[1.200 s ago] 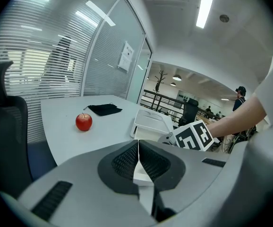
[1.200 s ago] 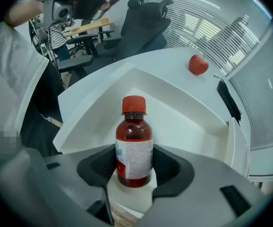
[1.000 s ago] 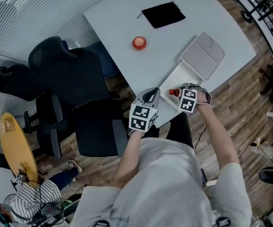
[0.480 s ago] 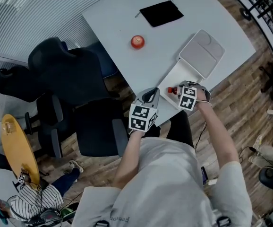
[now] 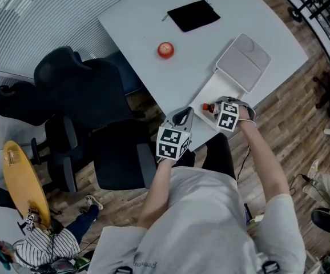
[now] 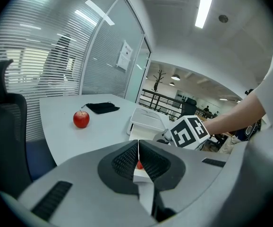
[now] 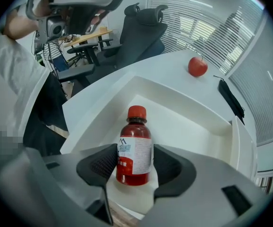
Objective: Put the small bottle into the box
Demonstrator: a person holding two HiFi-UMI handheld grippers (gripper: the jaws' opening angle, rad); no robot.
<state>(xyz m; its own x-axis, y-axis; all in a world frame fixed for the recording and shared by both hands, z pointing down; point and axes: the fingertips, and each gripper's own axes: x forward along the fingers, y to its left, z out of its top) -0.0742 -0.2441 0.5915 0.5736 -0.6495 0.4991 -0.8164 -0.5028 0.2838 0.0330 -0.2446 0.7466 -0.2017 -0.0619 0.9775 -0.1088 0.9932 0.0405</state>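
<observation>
1. R tongs (image 5: 216, 109) (image 7: 135, 165): pads are spreading apart. The small bottle (image 5: 209, 108) (image 7: 135, 148) stands btwn them. A gap shows btwn the bottle and one pad, so no pinch.
2. Small bottle: upright, red cap on top, red contents, white label. Its base rests on the floor of the box (image 5: 221, 90) (image 7: 188, 122), at the end nearest the table's near edge.
3. Box: white, shallow, open. It sits on the table (image 5: 142, 27) at the near edge, toward the right corner. The lid (image 5: 244, 63) is folded back and lies flat on the table at the box's far side.
4. L tongs (image 5: 182, 116) (image 6: 138, 157): pads pressed together, nothing btwn them. Position: at the table's near edge, just beside the box on its left side, clear of the bottle.
5. Apple (image 5: 165, 50) (image 6: 81, 119): red, stem up. It is on the table toward the left edge, well apart from the box.
6. Pouch (image 5: 193, 15) (image 6: 102, 108): black, flat. It lies toward the table's far edge, beyond the apple.
7. Office chair (image 5: 91, 96): dark, stands off the table's left edge.
8. Operator: at the table's near edge, one set of tongs per hand. Each carries a marker cube.
</observation>
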